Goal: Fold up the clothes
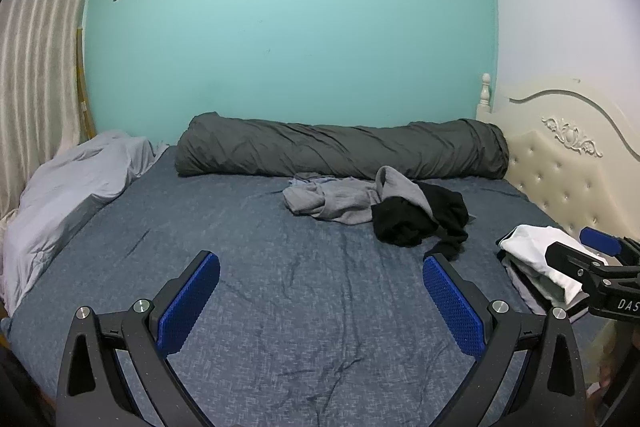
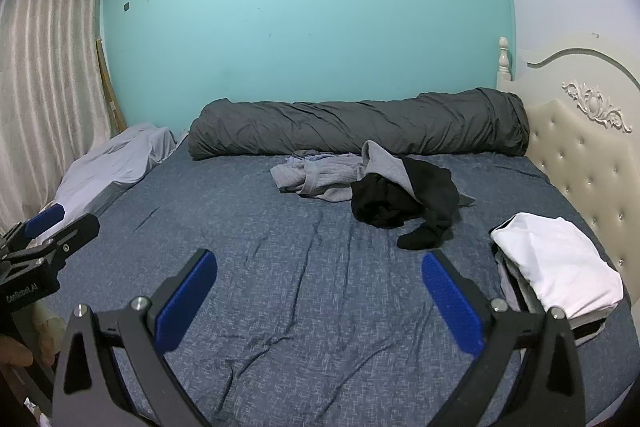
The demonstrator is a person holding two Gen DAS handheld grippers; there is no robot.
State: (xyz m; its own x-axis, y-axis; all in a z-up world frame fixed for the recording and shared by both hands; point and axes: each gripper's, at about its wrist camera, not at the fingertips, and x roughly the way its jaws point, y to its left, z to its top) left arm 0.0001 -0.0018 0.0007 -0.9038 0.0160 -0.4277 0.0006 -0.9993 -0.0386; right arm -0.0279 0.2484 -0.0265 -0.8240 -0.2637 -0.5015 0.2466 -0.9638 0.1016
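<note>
1. A bed [image 1: 280, 287] with a blue-grey patterned sheet filled most of both views; its sheet was creased but bare in the middle.
2. A cream tufted headboard [image 1: 568, 171] stood along the bed's 3 o'clock side, with carved trim near its top.
3. A long dark grey rolled duvet [image 1: 340, 149] lay across the 12 o'clock edge of the bed, against the teal wall [image 1: 288, 27].
4. A pale grey blanket [image 1: 68, 195] was bunched at about 9 to 10 o'clock, below a striped curtain [image 1: 36, 47].
5. A crumpled grey garment [image 2: 320, 177] lay unfolded at about 12 to 1 o'clock, just in front of the duvet.
6. A black garment [image 2: 404, 207] lay in a heap touching and partly overlapping the grey one's right end.
7. A folded white garment [image 2: 556, 267] sat on top of a small stack of folded clothes at 3 o'clock, near the headboard.
8. The left gripper [image 1: 320, 301] hovered over the bare sheet at 6 o'clock, its blue pads spread wide and holding nothing.
9. The right gripper [image 2: 320, 297] was likewise spread wide and empty above the sheet; in the left view it showed at the right edge, in front of the folded stack.
</note>
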